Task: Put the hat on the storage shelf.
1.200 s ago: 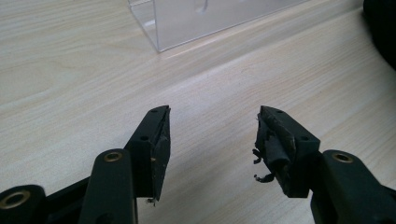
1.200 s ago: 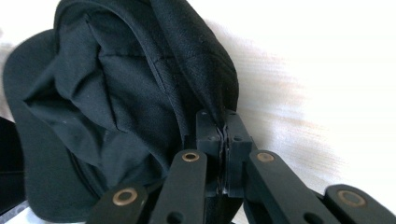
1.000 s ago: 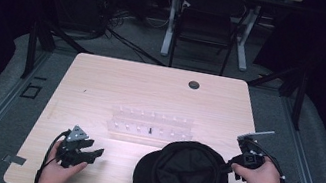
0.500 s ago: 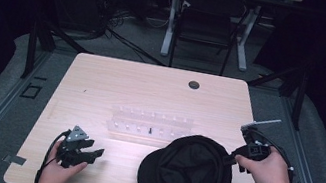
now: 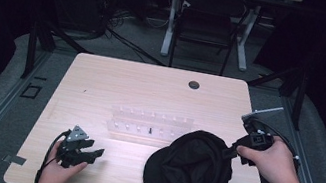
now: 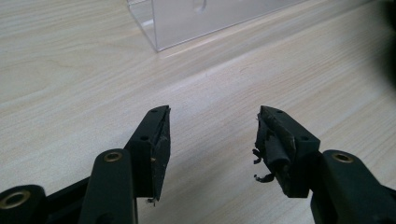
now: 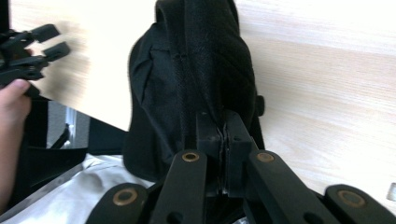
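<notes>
- While the black cap (image 5: 192,170) lies at the right front of the surface (image 5: 116,88), its right edge is pinched in the right tongs (image 5: 230,151), whose jaws are closed flat on the fabric in the right gripper view.
- The cap stretches from that pinch toward the front-left, so its free bulk lies between the two hands, nearer the right one.
- The left tongs (image 5: 89,152) rest low on the surface, well apart to the cap's left, with jaws wide and nothing between them, pointing toward the cap.
- Behind the cap, touching or just beside it, stands a clear plastic rack (image 5: 151,126).
- Count: one cap, one rack, two tongs.
</notes>
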